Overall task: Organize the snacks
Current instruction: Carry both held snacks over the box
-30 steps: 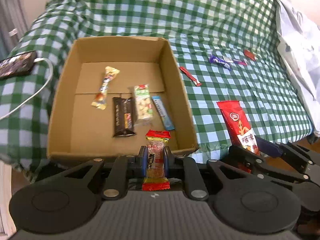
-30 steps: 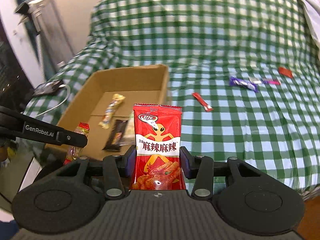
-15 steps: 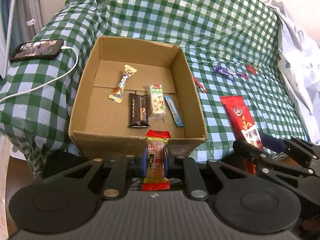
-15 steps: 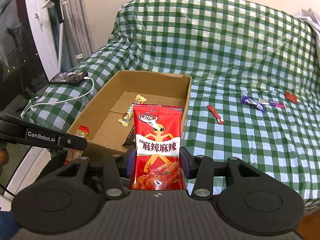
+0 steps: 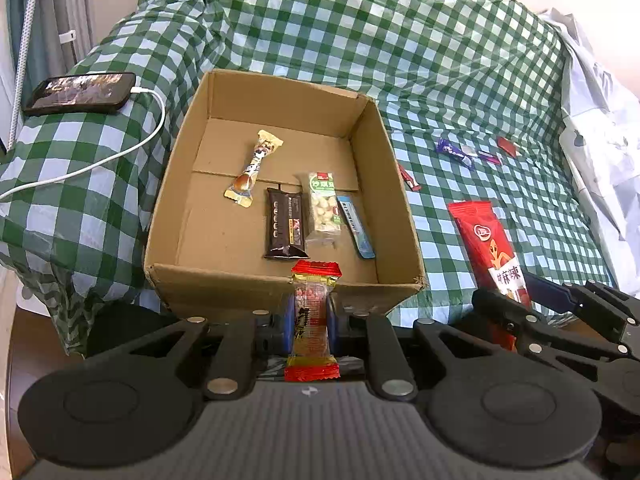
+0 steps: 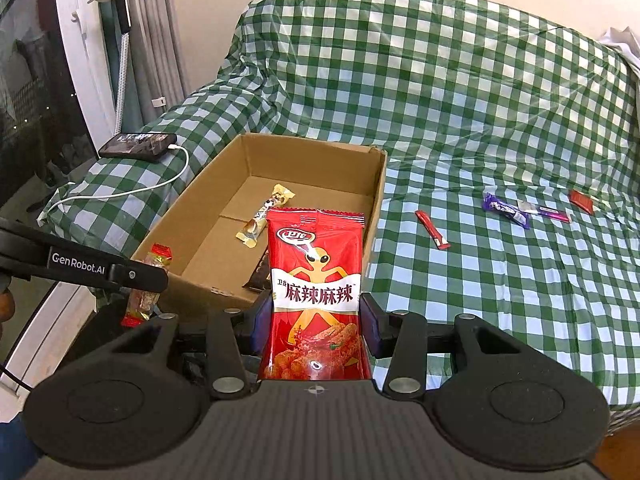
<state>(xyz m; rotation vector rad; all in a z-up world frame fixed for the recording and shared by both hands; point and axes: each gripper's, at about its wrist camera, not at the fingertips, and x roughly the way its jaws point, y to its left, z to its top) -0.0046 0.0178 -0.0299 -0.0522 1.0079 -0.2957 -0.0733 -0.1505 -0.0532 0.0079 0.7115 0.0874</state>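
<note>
My left gripper (image 5: 312,320) is shut on a small red-and-gold candy packet (image 5: 313,312), held just short of the near wall of the open cardboard box (image 5: 276,288). The box holds several snacks: a gold bar (image 5: 252,172), a dark bar (image 5: 285,224), a nut pack (image 5: 325,208) and a blue stick (image 5: 355,226). My right gripper (image 6: 316,320) is shut on a big red spicy snack bag (image 6: 316,280), to the right of the box and in front of it. The bag also shows in the left wrist view (image 5: 490,248).
Loose snacks lie on the green checked cover right of the box: a red stick (image 6: 432,229), a purple wrapper (image 6: 505,210), a pink stick (image 6: 544,211) and a small red packet (image 6: 581,201). A phone (image 5: 80,92) with a white cable lies left of the box. White cloth (image 5: 600,120) is at the right.
Both grippers have drawn back and up from the box, each keeping its snack. The box looks smaller and farther, and the phone has come into fuller view.
</note>
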